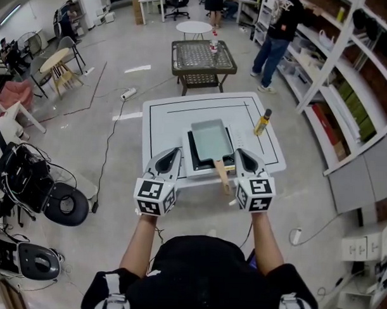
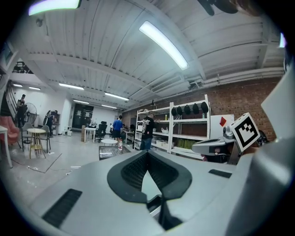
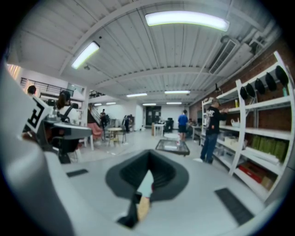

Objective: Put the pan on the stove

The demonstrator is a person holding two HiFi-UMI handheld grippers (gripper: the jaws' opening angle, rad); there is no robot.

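Since pan (image 1: 211, 140) already sits on stove (image 1: 189, 159) on table (image 1: 163, 115), handle (image 1: 221, 174) toward us, we judge placing done; next move only needs squareness check. Left gripper (image 1: 176, 152) and right gripper (image 1: 240, 153): jaws closed, empty. We count one pan, one stove, one bottle (image 1: 262, 122).

The right gripper (image 3: 148, 156) holds its fingers (image 3: 124, 173) closed together; beneath them the pan (image 3: 146, 183) and its wooden handle (image 3: 143, 208) show.
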